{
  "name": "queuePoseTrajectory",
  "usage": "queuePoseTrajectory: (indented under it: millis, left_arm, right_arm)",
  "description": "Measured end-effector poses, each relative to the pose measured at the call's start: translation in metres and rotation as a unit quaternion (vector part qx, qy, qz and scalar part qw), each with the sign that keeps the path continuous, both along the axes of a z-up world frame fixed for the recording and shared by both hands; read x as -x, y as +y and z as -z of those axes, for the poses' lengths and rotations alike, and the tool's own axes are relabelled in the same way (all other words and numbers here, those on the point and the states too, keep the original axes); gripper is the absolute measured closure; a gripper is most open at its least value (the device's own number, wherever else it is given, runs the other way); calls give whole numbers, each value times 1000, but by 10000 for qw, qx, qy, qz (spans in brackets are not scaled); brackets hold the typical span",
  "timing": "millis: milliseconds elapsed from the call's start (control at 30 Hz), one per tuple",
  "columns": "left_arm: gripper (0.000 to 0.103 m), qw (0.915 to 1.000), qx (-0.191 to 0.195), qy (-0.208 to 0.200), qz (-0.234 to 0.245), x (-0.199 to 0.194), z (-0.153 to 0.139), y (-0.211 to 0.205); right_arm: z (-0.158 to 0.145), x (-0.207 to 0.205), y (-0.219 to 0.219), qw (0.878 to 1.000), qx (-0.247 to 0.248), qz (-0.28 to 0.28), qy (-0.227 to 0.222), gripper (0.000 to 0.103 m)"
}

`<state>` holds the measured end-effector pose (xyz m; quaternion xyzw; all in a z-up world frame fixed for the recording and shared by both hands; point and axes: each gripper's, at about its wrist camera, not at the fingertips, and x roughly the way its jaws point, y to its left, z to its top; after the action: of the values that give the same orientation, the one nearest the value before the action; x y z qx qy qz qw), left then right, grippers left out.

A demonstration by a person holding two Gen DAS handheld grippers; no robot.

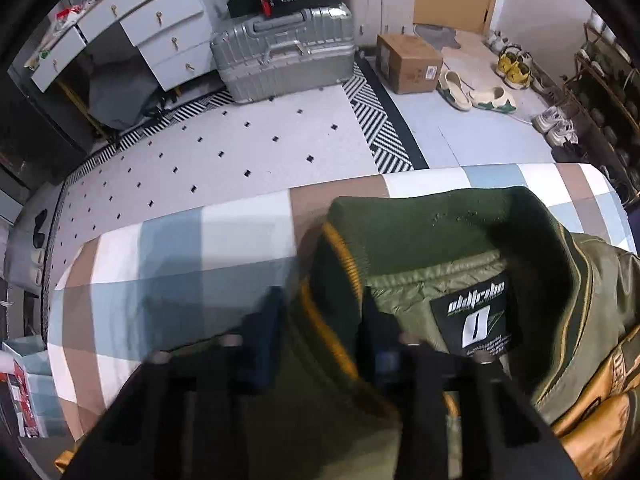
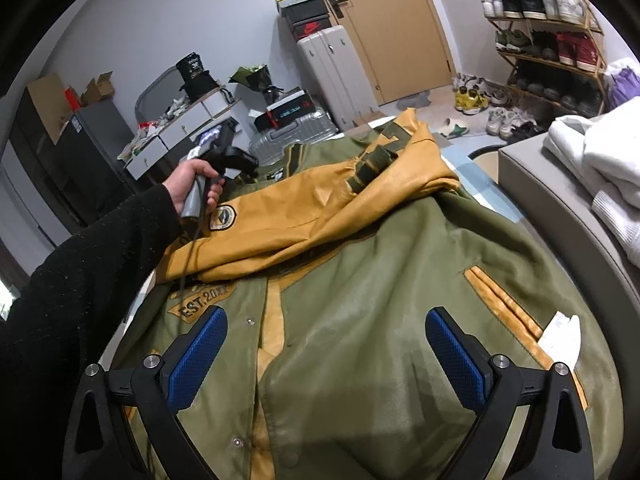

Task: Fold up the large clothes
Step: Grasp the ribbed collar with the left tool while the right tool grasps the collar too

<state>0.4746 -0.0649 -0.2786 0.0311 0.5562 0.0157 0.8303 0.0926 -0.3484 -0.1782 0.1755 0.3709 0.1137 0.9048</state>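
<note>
An olive-green bomber jacket (image 2: 380, 280) with mustard-yellow sleeves lies front up on a checked bed cover (image 1: 180, 248). One yellow sleeve (image 2: 320, 200) is folded across its chest. In the left wrist view my left gripper (image 1: 320, 340) is blurred and shut on the ribbed dark-green collar (image 1: 440, 220), next to the black neck label (image 1: 476, 316). The right wrist view shows a hand holding that gripper (image 2: 224, 156) at the jacket's far end. My right gripper (image 2: 328, 356) hangs open above the lower front of the jacket, blue pads (image 2: 200, 356) wide apart, touching nothing.
Beyond the bed's edge are a patterned rug (image 1: 240, 136), a silver suitcase (image 1: 280, 52), a cardboard box (image 1: 408, 62), loose shoes (image 1: 472, 92) and white drawers (image 1: 160, 20). A pile of white clothes (image 2: 600, 168) sits at the right; a shoe rack (image 2: 548, 20) stands behind.
</note>
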Motion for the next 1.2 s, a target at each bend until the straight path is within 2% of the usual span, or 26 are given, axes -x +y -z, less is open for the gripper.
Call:
queuePoseTrajectory:
  millis: [67,267,367,467,600,700,733,867,933,1033,1067,1200]
  left_arm:
    - [86,9997,186,-180,-21,16,-17,6]
    - [88,9950,377,-844,384,59,-50,6]
    - [88,9942,464,-859,447,73,-53,9]
    - [88,9937,390,-867,586,79,-53,9]
    - [88,9938,536,-830,513,83,-53,17]
    - [88,9935,648,-815,460,81,-52,19]
    - [88,9935,645,-815,474,80,-51,19]
    - [88,9921,707,-837,609,73,-46,21]
    - [88,9916,708,-854,672,68,-43,22]
    - [88,9908,832,-798,714,62,-32,27]
    - [88,9904,873,-794,724,61,-30,27]
    - [88,9881,904,-844,911,62,-24,26]
  right_arm:
    - [-3,3,0,10000,-65,-26,-48,2]
    - [-8,4,5,9996,-93,-98,-233,2]
    - [-8,-9,7,9999,-36,17,-109,3]
    - [-29,-35,4,9987,-461,-185,-57,3]
    - [-84,-100,15,9977,62,-299,-598,2]
    - [-100,-171,42,9952,518,-655,-514,3]
    - [-99,-207,56,9932,733,-809,-395,3]
    - [-71,-304,96,9842,1457,-991,189,5]
    - [-51,-341,104,9842,1486,-844,466,8]
    - [-24,-378,111,9877,1095,-719,852,10]
    - [-18,-385,113,9872,1116,-689,911,10]
    - [3,-414,135,9810,1397,-813,1071,25]
